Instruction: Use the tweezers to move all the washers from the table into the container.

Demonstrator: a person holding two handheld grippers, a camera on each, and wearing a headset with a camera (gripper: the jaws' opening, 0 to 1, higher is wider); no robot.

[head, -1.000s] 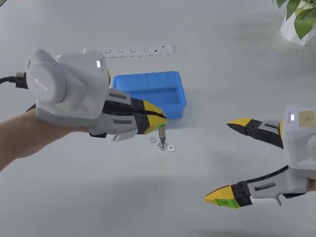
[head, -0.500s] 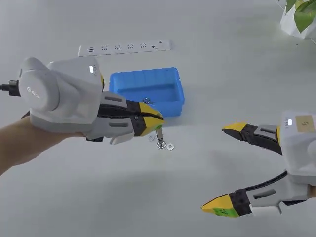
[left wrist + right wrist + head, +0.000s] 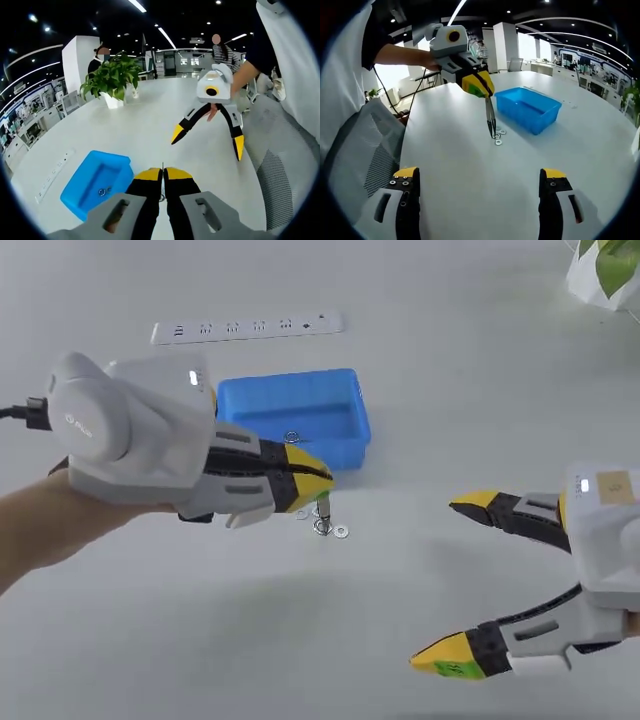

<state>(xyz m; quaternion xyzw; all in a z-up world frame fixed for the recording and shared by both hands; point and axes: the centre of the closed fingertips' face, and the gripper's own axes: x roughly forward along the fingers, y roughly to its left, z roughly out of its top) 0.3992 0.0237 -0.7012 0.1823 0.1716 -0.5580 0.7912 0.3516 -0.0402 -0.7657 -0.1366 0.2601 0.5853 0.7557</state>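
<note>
My left gripper is shut on slim metal tweezers that point down at the table. Their tips stand among three small washers lying just in front of the blue container. One washer lies inside the container. In the right gripper view the tweezers hang over the washers, beside the container. The left gripper view shows its own jaws closed on the tweezers, with the container to the left. My right gripper is open and holds nothing, off to the right of the washers.
A white power strip lies behind the container. A potted plant stands at the far right corner. Bare white table spreads around the washers and between the two grippers. A mesh chair stands at the table's edge.
The head camera has shifted slightly. The tweezers' tips stay among the washers and the right gripper holds its place, still open.
</note>
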